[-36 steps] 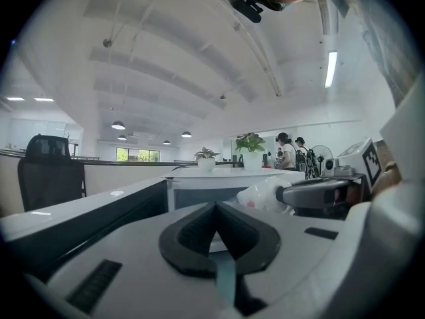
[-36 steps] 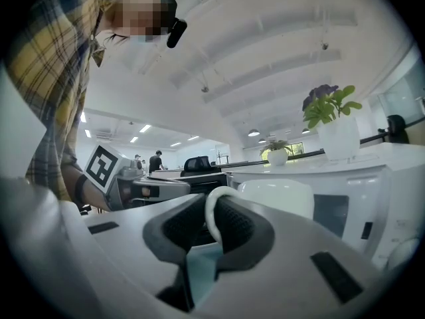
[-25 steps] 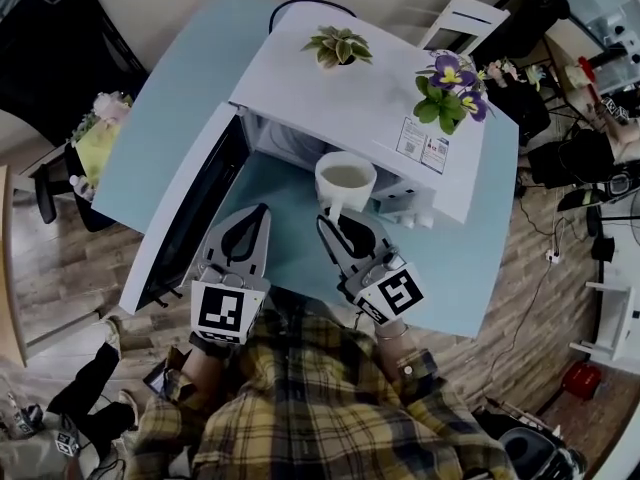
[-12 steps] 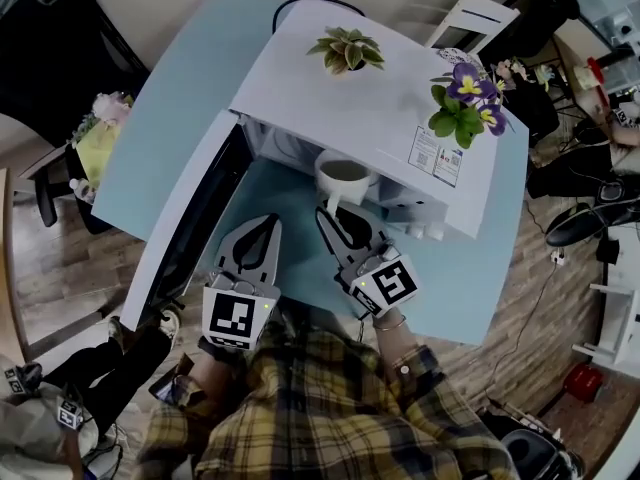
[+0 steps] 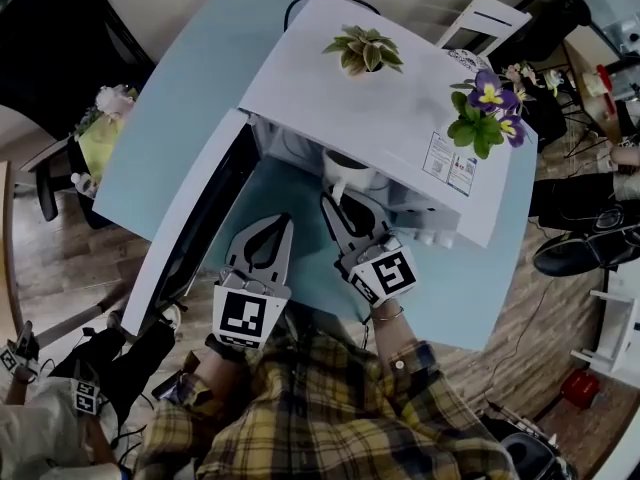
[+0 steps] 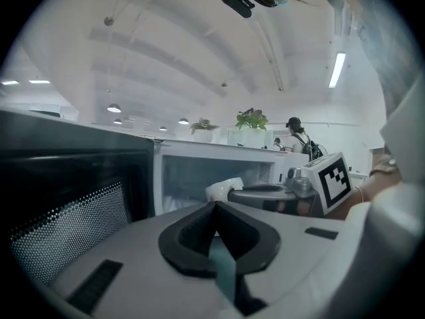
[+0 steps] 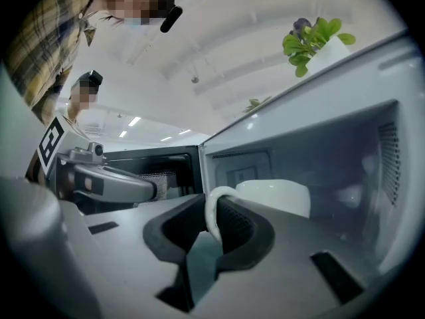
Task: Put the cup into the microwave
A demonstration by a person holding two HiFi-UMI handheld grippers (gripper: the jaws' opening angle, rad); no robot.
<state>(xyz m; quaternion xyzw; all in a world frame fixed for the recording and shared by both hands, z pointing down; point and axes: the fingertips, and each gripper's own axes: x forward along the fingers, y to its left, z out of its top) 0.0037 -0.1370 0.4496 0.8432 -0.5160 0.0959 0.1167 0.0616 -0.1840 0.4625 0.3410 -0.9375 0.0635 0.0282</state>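
The right gripper (image 5: 338, 206) is clenching the handle (image 7: 212, 210) of the white cup (image 7: 275, 197), the loop pinched between its pads, and the cup is hanging right at the mouth of the microwave (image 5: 330, 98), its body seemingly just inside the opening and tucked under the front edge of the top. The main risk is lying in that thin grip: with only the handle held, the cup is liable to swing or tip if the hand is jerking, and anything inside would be spilling, though what it contains is hidden here. The rim is also passing close under the upper edge of the opening, so a slight lift could be knocking it there, and a drift to the right could be bumping it against the side by the knobs (image 5: 430, 236). Letting go before the base is resting on the floor inside would be dropping it, and no view is showing whether it is touching down yet. The left gripper (image 5: 280, 226) is idling just beside the right one, its jaws pressed together on nothing, near the front edge of the table (image 5: 190, 98). The door (image 5: 195, 218) is standing wide open at the left, clear of the path. A small green plant (image 5: 363, 50) is sitting near the far edge of the microwave's top and a purple-flowered plant (image 5: 487, 113) near its right corner; neither is blocking the opening
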